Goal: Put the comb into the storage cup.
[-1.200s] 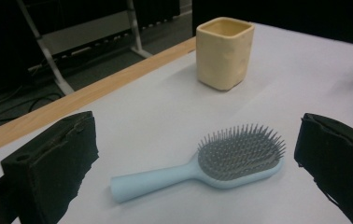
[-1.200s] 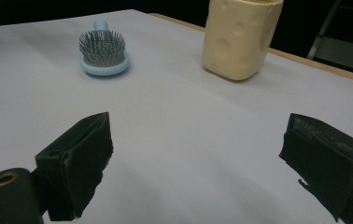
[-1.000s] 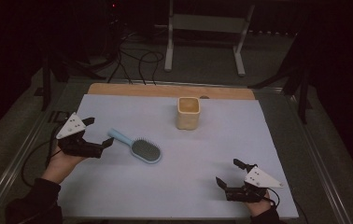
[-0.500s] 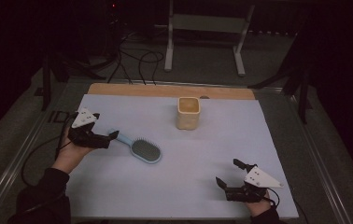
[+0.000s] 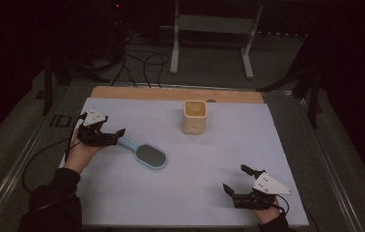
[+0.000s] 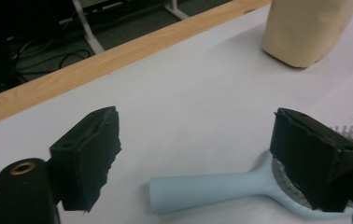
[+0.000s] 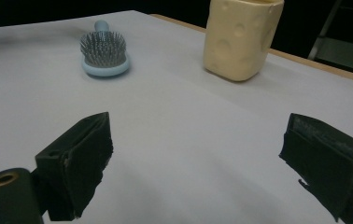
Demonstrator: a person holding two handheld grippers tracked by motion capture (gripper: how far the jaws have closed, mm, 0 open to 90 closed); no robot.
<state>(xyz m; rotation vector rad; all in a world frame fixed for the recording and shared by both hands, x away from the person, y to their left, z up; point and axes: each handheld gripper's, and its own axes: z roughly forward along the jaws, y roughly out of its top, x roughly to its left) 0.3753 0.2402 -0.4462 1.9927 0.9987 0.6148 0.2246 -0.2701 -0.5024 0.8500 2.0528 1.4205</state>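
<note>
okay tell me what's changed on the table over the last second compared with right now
The left hand-held gripper has moved in over the hairbrush handle, and its jaws have just been closing; the handle lies between them, not yet pinched. The hairbrush has not shifted. The right hand-held gripper stayed open at the near right of the table, and the cup stayed put.

High view looks down the table (image 5: pixel 180 193); both tool views sit low, sharing the hairbrush (image 5: pixel 147 153)

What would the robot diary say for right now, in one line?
left tongs: open, closing around hairbrush handle, not gripping | right tongs: open, holding nothing | cup: upright, apart from brush
</note>
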